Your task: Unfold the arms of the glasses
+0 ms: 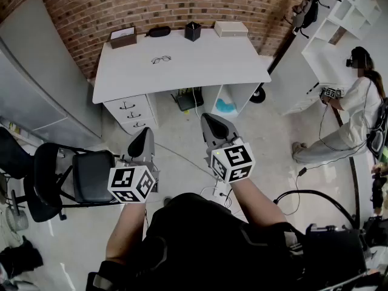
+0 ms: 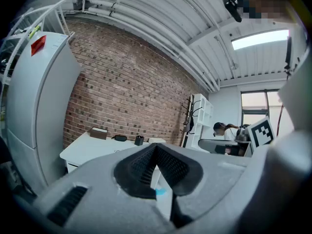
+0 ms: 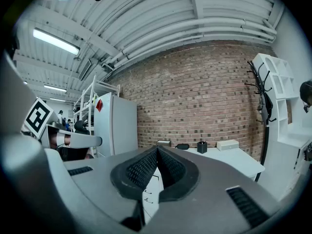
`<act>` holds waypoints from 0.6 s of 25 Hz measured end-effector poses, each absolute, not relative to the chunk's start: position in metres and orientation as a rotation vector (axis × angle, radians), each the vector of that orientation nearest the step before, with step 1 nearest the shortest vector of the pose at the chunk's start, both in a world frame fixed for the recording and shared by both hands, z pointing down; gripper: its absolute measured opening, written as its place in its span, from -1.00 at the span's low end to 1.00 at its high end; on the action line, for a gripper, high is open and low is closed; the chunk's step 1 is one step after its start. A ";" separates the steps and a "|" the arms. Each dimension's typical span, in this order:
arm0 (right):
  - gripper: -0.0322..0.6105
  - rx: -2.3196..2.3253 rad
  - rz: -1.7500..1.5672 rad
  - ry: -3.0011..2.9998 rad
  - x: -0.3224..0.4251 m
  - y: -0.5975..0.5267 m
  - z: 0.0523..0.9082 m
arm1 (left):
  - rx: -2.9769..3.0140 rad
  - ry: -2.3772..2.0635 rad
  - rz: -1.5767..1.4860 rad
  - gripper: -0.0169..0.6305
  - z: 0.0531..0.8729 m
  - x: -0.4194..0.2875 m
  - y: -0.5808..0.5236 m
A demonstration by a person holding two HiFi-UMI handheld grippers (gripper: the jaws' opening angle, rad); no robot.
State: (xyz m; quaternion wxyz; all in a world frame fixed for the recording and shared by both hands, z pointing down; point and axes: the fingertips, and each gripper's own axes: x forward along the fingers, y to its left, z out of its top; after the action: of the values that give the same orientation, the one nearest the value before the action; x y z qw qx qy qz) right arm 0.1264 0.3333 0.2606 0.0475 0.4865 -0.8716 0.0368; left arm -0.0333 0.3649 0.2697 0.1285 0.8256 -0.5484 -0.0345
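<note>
A pair of dark-framed glasses (image 1: pixel 161 59) lies on the white desk (image 1: pixel 200 65) against the brick wall, far ahead of both grippers. My left gripper (image 1: pixel 144 142) is shut and holds nothing; it hangs over the floor well short of the desk. My right gripper (image 1: pixel 213 127) is also shut and empty, a little closer to the desk's front edge. In the left gripper view the jaws (image 2: pixel 156 147) meet at the tip, with the desk (image 2: pixel 90 147) small in the distance. The right gripper view shows its jaws (image 3: pixel 157 150) closed, the desk (image 3: pixel 234 159) beyond.
On the desk's back edge stand a brown box (image 1: pixel 123 37), a black case (image 1: pixel 159 31), a black cup (image 1: pixel 193 31) and a white box (image 1: pixel 231 28). A black chair (image 1: pixel 73 177) is at my left. A person (image 1: pixel 348 117) stands at the right near white shelves (image 1: pixel 339 23).
</note>
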 end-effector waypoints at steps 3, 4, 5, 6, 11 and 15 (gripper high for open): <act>-0.88 1.489 0.109 -2.658 0.121 0.337 0.261 | 2.401 -1.591 -0.094 -0.92 0.270 -0.039 0.369; -0.88 1.489 0.107 -2.657 0.120 0.338 0.261 | 2.401 -1.591 -0.092 -0.92 0.271 -0.040 0.369; -0.88 1.488 0.105 -2.657 0.118 0.338 0.261 | 2.399 -1.591 -0.089 -0.92 0.271 -0.041 0.369; -0.88 1.485 0.103 -2.656 0.117 0.338 0.261 | 2.398 -1.593 -0.086 -0.92 0.272 -0.042 0.369; -0.88 1.492 0.111 -2.660 0.111 0.341 0.261 | 2.403 -1.585 -0.083 -0.92 0.273 -0.045 0.373; -0.88 1.486 0.099 -2.678 0.103 0.344 0.259 | 2.409 -1.578 -0.087 -0.92 0.272 -0.050 0.374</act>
State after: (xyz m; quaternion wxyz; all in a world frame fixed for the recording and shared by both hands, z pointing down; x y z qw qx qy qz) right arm 0.1030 0.3435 0.2585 0.0387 0.4846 -0.8733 0.0324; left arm -0.0496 0.3737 0.2719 0.1298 0.8291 -0.5430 -0.0300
